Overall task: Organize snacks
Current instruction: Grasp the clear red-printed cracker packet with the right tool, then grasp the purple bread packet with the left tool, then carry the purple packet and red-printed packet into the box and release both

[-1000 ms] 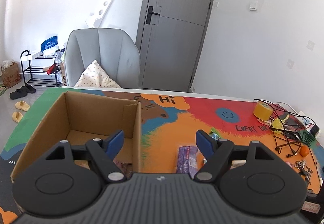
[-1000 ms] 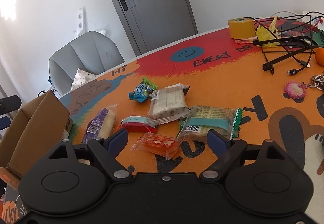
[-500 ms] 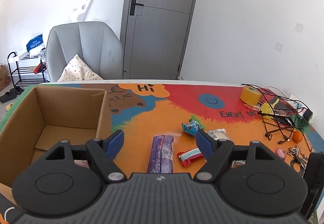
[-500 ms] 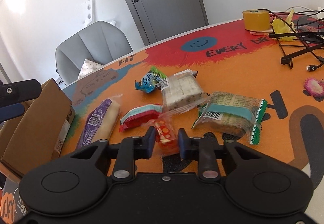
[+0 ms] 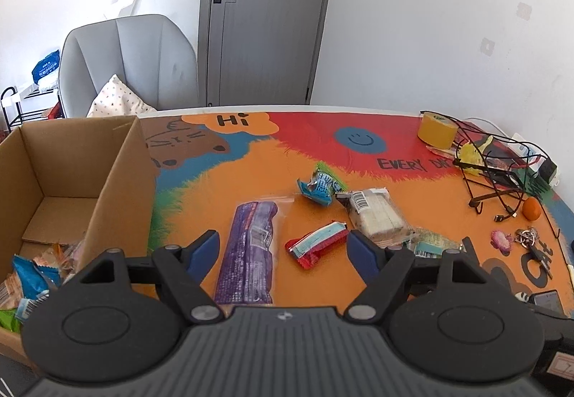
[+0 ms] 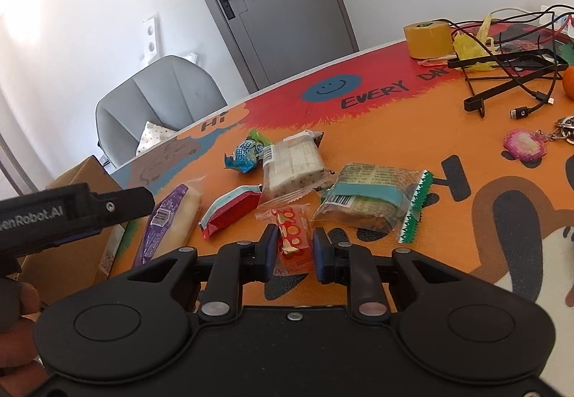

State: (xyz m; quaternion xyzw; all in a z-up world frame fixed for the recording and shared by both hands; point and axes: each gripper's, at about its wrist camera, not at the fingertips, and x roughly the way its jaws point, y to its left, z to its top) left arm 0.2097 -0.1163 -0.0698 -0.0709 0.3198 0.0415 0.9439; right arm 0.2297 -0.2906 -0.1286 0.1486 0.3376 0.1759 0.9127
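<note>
Two grippers work over the counter [image 5: 222, 178]. The right gripper [image 6: 293, 250] has its fingers closed on the orange snack packet [image 6: 293, 235], near the other snacks. The left gripper [image 5: 283, 250] is open, right of the cardboard box [image 5: 118, 182].

Both views are bright and sharp under even daylight. Glare washes out the wall [image 6: 21, 13] far left of the right claw. Fisheye distortion bends the door [image 6: 272, 2] and darkens the frame corners.
</note>
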